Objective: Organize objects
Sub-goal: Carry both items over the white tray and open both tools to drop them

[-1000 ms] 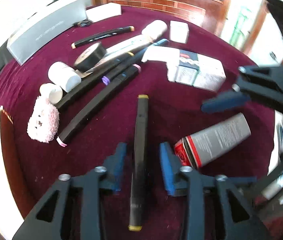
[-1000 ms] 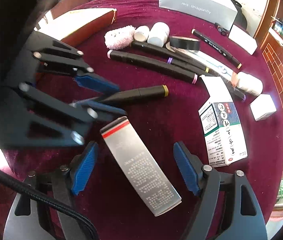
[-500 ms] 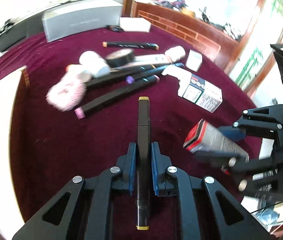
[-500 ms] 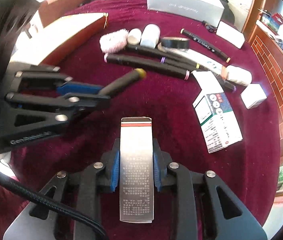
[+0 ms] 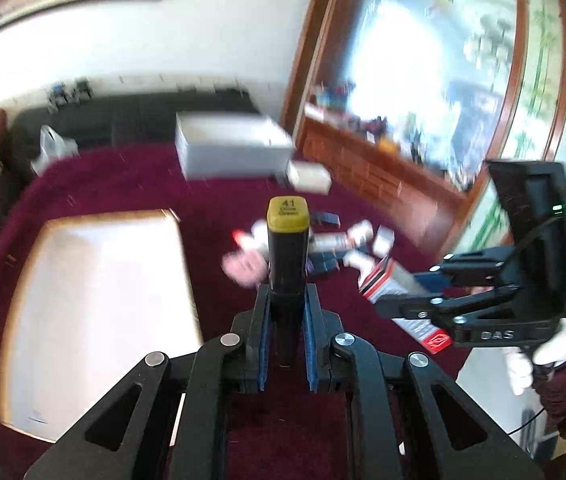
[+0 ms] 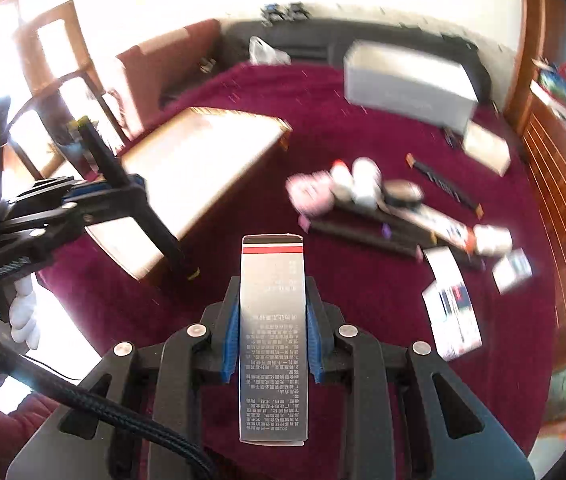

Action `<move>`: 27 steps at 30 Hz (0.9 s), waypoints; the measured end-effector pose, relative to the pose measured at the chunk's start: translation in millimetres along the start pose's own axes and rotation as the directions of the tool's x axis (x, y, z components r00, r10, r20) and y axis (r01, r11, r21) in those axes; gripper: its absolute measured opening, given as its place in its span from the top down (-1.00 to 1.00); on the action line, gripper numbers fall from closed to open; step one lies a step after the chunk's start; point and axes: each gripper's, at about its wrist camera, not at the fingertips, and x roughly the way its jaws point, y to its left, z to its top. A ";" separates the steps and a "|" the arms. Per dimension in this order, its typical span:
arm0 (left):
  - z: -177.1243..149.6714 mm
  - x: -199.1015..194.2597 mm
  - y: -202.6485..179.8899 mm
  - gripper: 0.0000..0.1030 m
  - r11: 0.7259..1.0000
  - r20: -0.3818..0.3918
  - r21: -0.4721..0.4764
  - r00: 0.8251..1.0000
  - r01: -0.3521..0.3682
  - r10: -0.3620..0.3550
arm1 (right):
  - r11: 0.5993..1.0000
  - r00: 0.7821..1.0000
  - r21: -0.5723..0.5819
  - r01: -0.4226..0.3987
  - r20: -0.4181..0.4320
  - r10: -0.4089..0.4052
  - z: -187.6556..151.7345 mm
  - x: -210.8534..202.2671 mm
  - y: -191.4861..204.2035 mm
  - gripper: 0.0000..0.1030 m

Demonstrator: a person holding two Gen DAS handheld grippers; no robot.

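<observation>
- The left gripper [image 5: 286, 320] was clamped on a black marker [image 5: 287, 264], its olive cap (printed "41") pointing away from the camera, and held it lifted clear of the maroon tablecloth [image 5: 123, 184].
- The right gripper [image 6: 273, 332] was closed on a grey carton [image 6: 273, 320] with a red stripe at its far end, also raised above the cloth; the left wrist view showed the same carton [image 5: 395, 284] in those jaws off to the right.
- The step in hand looked like the carry: both picked items were in the air, neither yet set down.
- A long white box [image 5: 95, 312] with a brown edge lay just below and left of the marker; in the right wrist view that box [image 6: 195, 160] sat beyond the left gripper [image 6: 119, 196].
- The other markers [image 6: 363, 236], a pink fluffy item [image 6: 311, 196] and small white bottles [image 6: 359, 184] lay in a blurred row farther off.
- The next move probably called for choosing a drop spot (the box or the row, I could not tell which), lowering each item flat, then opening the jaws.
</observation>
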 end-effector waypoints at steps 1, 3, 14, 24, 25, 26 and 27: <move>2.7 -7.6 3.7 0.77 1.000 0.016 0.002 1.000 -0.012 0.012 | 1.000 1.000 -0.006 -0.014 0.012 0.014 6.6 -1.4 5.6 0.52; 8.9 -23.3 14.9 0.77 0.998 0.045 0.014 0.997 -0.065 0.065 | 0.998 0.998 -0.013 -0.056 0.035 0.057 24.4 -1.3 19.0 0.51; 25.9 11.8 99.6 0.77 0.970 -0.082 0.011 0.967 -0.242 0.242 | 0.976 0.977 0.072 -0.207 -0.032 0.210 109.8 90.3 61.3 0.51; 17.7 93.8 158.7 0.78 0.970 -0.266 -0.104 0.946 -0.218 0.184 | 0.956 0.979 0.273 -0.104 -0.143 0.148 155.5 198.1 33.5 0.51; 17.4 102.2 164.1 0.78 0.969 -0.278 -0.116 0.944 -0.218 0.179 | 0.951 0.978 0.293 -0.100 -0.147 0.149 157.8 203.9 30.1 0.51; 16.9 109.8 168.9 0.78 0.966 -0.290 -0.130 0.940 -0.223 0.178 | 0.945 0.978 0.313 -0.091 -0.152 0.145 160.1 210.4 26.2 0.51; 16.5 116.5 172.4 0.77 0.964 -0.299 -0.137 0.937 -0.229 0.180 | 0.939 0.978 0.335 -0.079 -0.159 0.139 162.7 217.2 21.1 0.51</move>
